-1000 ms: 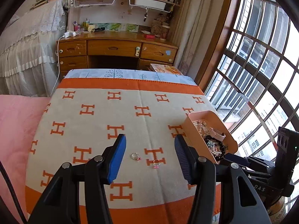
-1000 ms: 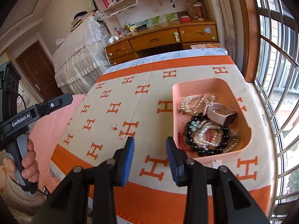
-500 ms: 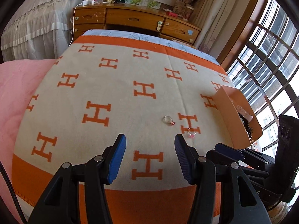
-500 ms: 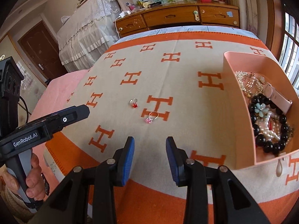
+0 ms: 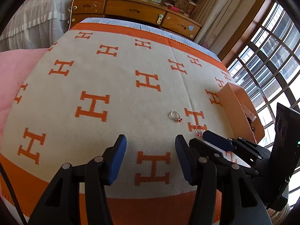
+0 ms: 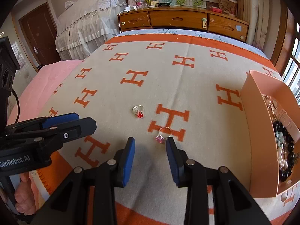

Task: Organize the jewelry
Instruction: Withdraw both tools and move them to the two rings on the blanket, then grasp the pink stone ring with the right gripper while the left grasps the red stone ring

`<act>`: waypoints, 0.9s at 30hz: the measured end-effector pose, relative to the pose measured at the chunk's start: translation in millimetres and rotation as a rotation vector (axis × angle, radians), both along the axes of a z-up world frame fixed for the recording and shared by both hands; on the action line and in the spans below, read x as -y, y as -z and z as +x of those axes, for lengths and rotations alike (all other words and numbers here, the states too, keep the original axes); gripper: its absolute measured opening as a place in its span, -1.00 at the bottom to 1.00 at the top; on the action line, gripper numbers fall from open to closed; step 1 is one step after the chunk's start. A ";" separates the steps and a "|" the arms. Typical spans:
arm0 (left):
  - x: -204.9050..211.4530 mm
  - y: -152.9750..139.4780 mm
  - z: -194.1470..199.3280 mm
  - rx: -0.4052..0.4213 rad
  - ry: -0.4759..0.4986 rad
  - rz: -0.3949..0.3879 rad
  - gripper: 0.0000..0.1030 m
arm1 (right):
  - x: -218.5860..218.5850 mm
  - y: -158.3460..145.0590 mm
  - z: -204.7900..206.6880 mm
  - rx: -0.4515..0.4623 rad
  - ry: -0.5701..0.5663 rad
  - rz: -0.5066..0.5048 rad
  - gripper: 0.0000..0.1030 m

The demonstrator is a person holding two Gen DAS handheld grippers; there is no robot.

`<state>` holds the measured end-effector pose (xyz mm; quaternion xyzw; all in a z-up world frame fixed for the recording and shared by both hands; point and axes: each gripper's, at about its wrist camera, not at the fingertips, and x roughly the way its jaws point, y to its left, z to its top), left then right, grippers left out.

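Note:
Two rings lie on the H-patterned blanket (image 6: 168,75). A silver ring with a red stone (image 6: 138,111) (image 5: 175,116) lies to the left. A ring with a pink stone (image 6: 163,135) (image 5: 199,130) lies just ahead of my right gripper's right finger. My right gripper (image 6: 150,142) (image 5: 215,140) is open and empty, low over the blanket. My left gripper (image 5: 151,142) (image 6: 75,120) is open and empty, to the left of the rings. A pink tray (image 6: 262,131) (image 5: 238,112) on the right holds bracelets, a necklace and a watch.
A wooden desk with drawers (image 6: 180,20) stands beyond the bed's far end. A lace-covered bed (image 6: 88,18) and a door (image 6: 39,31) are at the left. Windows (image 5: 271,56) run along the right. A pink sheet (image 5: 16,65) borders the blanket's left.
Both grippers have moved forward and down toward the rings. The pink-stone ring is now right at my right gripper's fingertips. Both jaws stay open.

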<state>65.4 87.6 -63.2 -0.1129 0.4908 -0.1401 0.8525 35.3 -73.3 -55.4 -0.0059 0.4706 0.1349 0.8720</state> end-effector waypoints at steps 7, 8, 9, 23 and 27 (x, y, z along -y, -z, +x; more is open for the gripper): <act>-3.9 3.5 3.4 -0.009 0.000 -0.017 0.02 | -3.8 0.7 10.1 0.018 -0.004 -0.045 -0.64; -4.0 3.8 3.8 -0.011 0.001 -0.019 0.02 | -4.2 0.4 10.9 0.021 -0.006 -0.051 -0.70; -3.7 4.1 4.1 -0.012 0.002 -0.019 0.02 | -4.1 0.4 10.8 0.025 -0.008 -0.064 -0.79; 45.0 4.7 18.4 -0.032 0.077 0.002 0.01 | 41.0 -1.3 -2.0 0.032 0.076 0.028 -0.82; 64.7 9.0 27.2 -0.056 0.080 0.018 -0.01 | 54.9 -5.0 -9.4 0.041 0.085 0.082 -0.82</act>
